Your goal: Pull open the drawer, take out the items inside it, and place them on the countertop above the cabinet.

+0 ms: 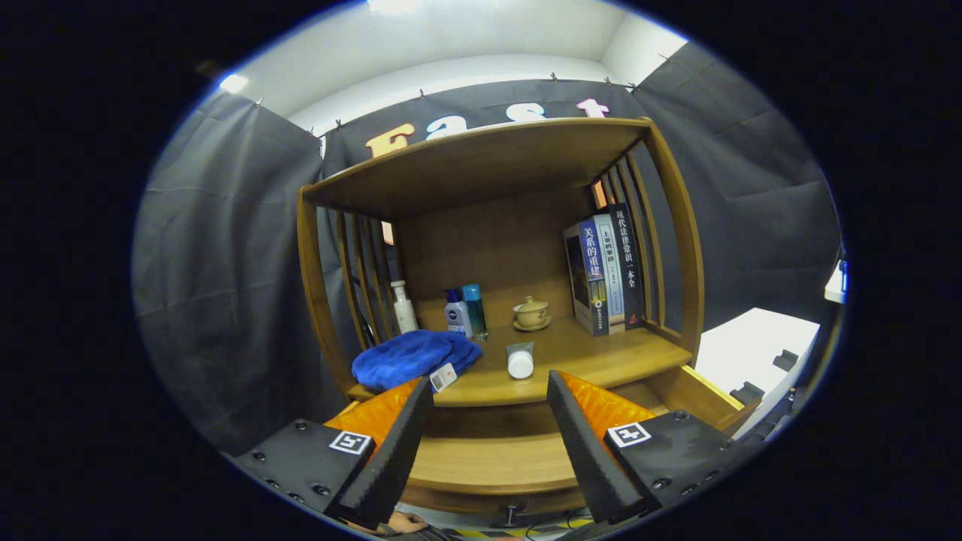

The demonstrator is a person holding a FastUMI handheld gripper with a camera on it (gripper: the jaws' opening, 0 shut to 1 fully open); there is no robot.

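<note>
- Blue terry cloth: the towel (415, 358) lies bunched on the wooden countertop (601, 361), at about eleven o'clock from my gripper (488, 443), just beyond my left finger. It looks soft and light, so I would pinch a raised fold, not the flat edge.
- The white tube (520, 361) lies on the countertop at twelve o'clock, cap end towards me. I judge it light, smooth and a little squashy. I would take it across the body, not by the cap.
- My fingers stand wide apart and hold nothing.
- The drawer (492, 462) is pulled out beneath the countertop, its wooden floor showing between my fingers. I cannot see any item lying in the part that shows.
- Bottles (464, 312), a lidded cup (531, 312) and books (605, 270) stand at the back, well beyond my fingers. The cup looks breakable, so I would keep clear of it.
</note>
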